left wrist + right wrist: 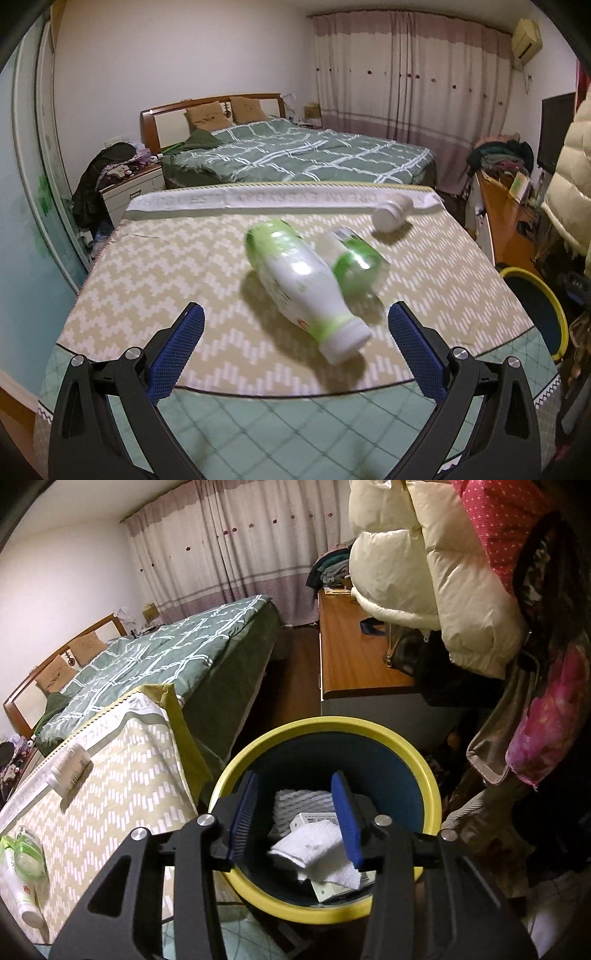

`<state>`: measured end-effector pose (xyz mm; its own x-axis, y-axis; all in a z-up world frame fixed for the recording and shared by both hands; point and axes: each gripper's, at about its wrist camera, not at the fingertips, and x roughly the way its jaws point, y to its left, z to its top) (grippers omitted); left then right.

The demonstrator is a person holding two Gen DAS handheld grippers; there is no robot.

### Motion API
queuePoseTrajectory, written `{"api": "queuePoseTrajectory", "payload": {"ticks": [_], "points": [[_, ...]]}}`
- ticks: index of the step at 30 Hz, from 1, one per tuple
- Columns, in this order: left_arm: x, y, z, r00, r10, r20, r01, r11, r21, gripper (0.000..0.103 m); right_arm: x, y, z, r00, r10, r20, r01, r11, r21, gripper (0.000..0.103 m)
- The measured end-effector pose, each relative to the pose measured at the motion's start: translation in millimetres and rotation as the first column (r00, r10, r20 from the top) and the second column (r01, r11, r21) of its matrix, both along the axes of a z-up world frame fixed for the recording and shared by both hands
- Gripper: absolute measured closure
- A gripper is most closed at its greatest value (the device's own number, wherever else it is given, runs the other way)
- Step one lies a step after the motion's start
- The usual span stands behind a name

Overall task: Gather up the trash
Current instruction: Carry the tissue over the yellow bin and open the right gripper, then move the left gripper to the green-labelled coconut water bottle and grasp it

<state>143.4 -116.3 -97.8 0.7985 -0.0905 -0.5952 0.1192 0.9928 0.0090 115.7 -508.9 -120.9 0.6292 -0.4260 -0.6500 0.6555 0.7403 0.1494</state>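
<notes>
Both claws gape empty; right claw (295,818) hangs over yellow-rimmed bin (424,764) holding white tissue (321,853) and cartons.

The right gripper (295,816) hung over the yellow-rimmed bin (428,771), its blue pads (243,816) apart with nothing between them. Inside the bin lay a white cloth (317,853), a striped cloth (303,801) and small cartons (328,890). Left of the bin, a green-and-white bottle (18,882) lay on the patterned mat (122,794).
</notes>
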Motion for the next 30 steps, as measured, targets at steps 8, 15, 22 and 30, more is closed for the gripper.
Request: {"api": "queuePoseTrajectory", "payload": {"ticks": [8,15,22,30], "points": [[9.4,-11.9,-13.6,0.997,0.043,-0.061,-0.041,0.999,0.034,0.005,1.5,6.2,4.1,1.0,0.018,0.006,-0.018,0.999,-0.029,0.059],[25.7,-13.7,-26.2,0.99,0.06,-0.126,-0.056,0.998,0.035,0.005,0.8,5.2,3.4,0.999,0.031,0.02,-0.031,0.999,-0.007,0.058],[38.6,-15.0,-33.7,0.982,0.041,-0.187,-0.04,0.999,0.007,0.014,2.0,5.1,3.5,0.999,0.044,0.026,-0.044,0.999,0.0,0.058],[38.8,-14.8,-36.1,0.979,0.01,-0.203,-0.009,1.0,0.002,0.025,1.8,3.1,2.7,0.999,0.045,0.028,-0.045,0.999,0.007,0.058]]}}
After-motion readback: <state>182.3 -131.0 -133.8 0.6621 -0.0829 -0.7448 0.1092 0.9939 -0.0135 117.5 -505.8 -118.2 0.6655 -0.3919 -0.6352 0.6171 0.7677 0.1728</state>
